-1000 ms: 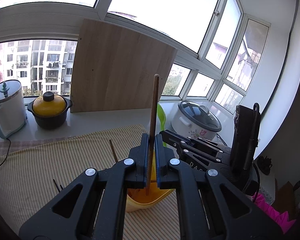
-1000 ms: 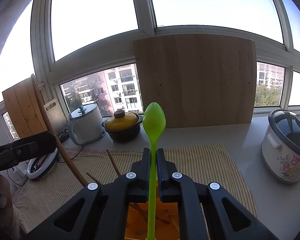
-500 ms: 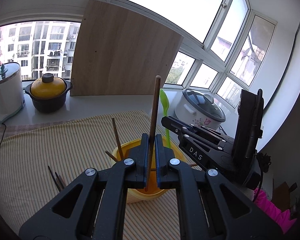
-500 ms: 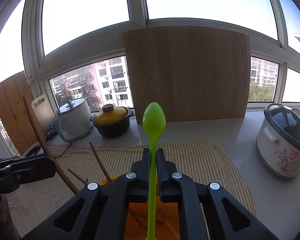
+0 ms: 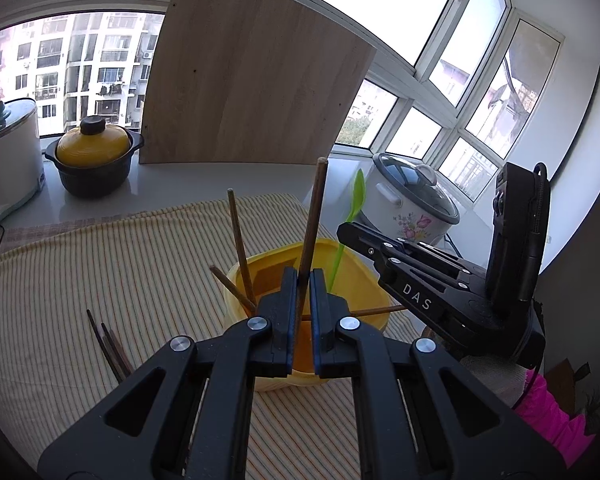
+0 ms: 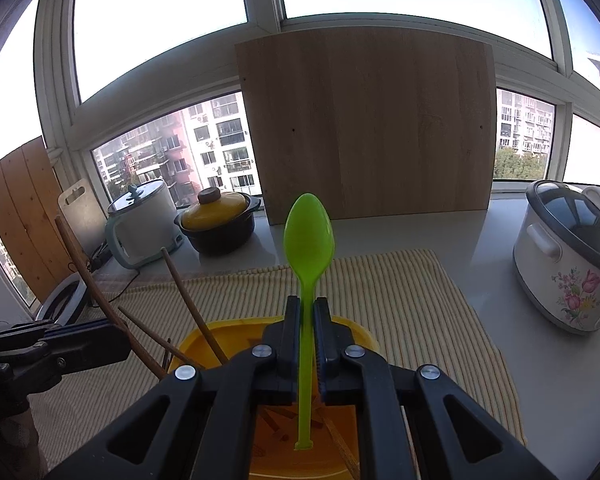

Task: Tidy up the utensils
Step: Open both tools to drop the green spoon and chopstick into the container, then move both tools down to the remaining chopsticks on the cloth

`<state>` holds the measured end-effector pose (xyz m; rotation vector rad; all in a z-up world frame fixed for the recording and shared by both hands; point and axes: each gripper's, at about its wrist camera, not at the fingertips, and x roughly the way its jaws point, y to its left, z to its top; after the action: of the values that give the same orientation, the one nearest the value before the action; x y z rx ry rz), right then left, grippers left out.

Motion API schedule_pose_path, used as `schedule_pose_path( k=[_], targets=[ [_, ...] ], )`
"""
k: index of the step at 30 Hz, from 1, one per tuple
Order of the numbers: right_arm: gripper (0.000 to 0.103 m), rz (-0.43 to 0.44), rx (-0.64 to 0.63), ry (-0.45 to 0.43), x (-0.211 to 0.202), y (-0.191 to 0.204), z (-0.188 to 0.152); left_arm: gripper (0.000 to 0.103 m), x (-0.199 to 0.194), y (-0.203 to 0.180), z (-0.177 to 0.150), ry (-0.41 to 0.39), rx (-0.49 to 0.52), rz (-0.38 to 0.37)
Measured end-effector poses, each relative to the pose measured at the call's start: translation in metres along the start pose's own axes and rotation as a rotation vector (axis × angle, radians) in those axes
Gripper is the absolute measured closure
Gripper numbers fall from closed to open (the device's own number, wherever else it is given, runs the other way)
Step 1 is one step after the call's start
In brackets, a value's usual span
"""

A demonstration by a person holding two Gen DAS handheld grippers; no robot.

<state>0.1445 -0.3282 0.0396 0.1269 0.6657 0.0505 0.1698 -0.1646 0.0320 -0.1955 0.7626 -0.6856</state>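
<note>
Left gripper (image 5: 304, 280) pinches a brown wooden chopstick (image 5: 311, 216) upright over the yellow plastic tub (image 5: 372, 280) on the striped cloth (image 5: 100, 264). Right gripper (image 6: 307, 312) clamps a green plastic spoon (image 6: 309, 236), bowl up, handle apparently inside the tub.

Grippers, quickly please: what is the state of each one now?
Left gripper: closed on the wooden chopstick.
Right gripper: closed on the green spoon.

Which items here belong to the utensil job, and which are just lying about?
Job: green plastic spoon in right gripper; brown wooden chopstick in left gripper; yellow plastic tub.
Lying about: floral rice cooker; yellow-lidded black pot; wooden board.
</note>
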Motion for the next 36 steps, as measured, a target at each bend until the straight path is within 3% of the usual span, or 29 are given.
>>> schedule_pose_path(
  k=[4, 6, 7, 9, 12, 18, 23, 31, 36],
  targets=[
    [0.078, 0.001, 0.000, -0.011, -0.005, 0.001, 0.000, 0.099, 0.000, 0.000, -0.003, 0.008, 0.004, 0.001],
    [0.076, -0.002, 0.004, -0.018, -0.008, 0.001, 0.001, 0.098, -0.001, -0.001, -0.003, 0.004, 0.013, 0.000],
    [0.075, 0.001, 0.008, -0.020, -0.010, 0.000, 0.001, 0.095, -0.002, -0.001, -0.004, 0.002, 0.017, 0.003],
    [0.073, 0.004, 0.016, -0.028, -0.013, -0.001, 0.001, 0.078, -0.006, -0.001, -0.005, -0.006, 0.023, 0.008],
    [0.069, 0.007, 0.016, -0.033, -0.017, -0.001, 0.001, 0.077, -0.013, -0.002, -0.008, -0.020, 0.039, 0.019],
    [0.049, 0.011, -0.013, -0.052, -0.029, 0.009, -0.002, 0.077, -0.031, 0.006, -0.015, -0.060, 0.058, 0.050],
    [0.028, 0.023, -0.079, -0.095, -0.047, 0.028, -0.004, 0.077, -0.051, 0.018, -0.023, -0.086, 0.098, 0.128],
    [0.000, 0.112, -0.123, -0.118, -0.070, 0.055, -0.021, 0.075, -0.064, 0.070, -0.047, -0.035, 0.026, 0.223],
    [0.000, 0.159, -0.161, -0.066, -0.073, 0.071, -0.039, 0.075, -0.055, 0.100, -0.068, 0.045, -0.043, 0.253]
  ],
)
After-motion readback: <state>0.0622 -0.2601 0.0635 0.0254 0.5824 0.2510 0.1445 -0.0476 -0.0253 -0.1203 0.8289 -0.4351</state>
